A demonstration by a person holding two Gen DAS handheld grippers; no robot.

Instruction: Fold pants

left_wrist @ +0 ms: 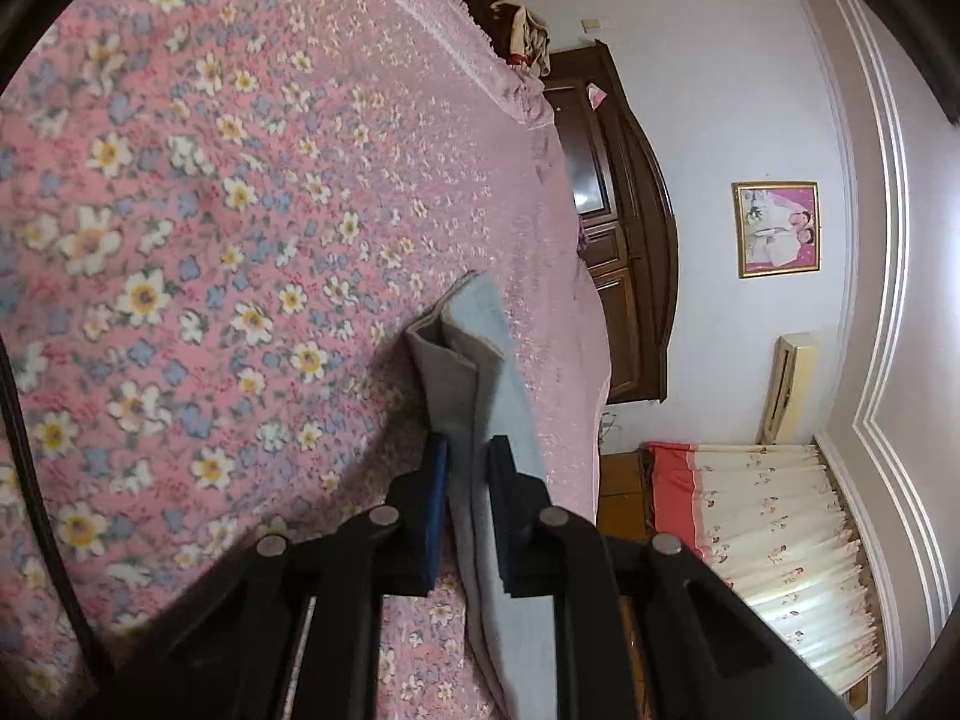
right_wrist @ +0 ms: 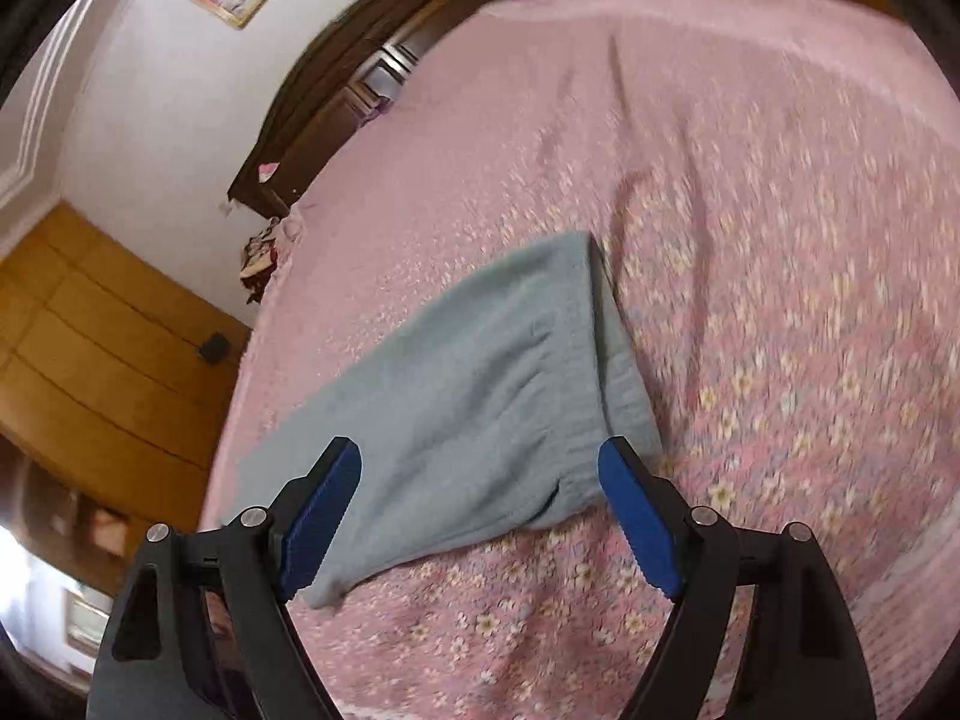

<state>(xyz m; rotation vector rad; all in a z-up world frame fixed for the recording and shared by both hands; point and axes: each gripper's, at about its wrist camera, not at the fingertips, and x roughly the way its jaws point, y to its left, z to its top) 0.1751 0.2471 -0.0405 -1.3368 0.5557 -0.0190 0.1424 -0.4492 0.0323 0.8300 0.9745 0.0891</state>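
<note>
Light grey-blue pants lie flat on the pink floral bedspread. In the right wrist view the elastic waistband faces right, and my right gripper hovers over the pants' near part with its jaws wide apart and nothing pinched between the blue pads. The left wrist view shows a folded edge of the pants, layered at its far end, running between the fingers of my left gripper. Both of its blue pads press on that cloth.
The bedspread fills most of both views. Beyond its edge stand dark wooden furniture, a framed picture on the wall, and a floral curtain. A pile of clothes lies by the bed's far corner. Yellow wooden panelling sits at the left.
</note>
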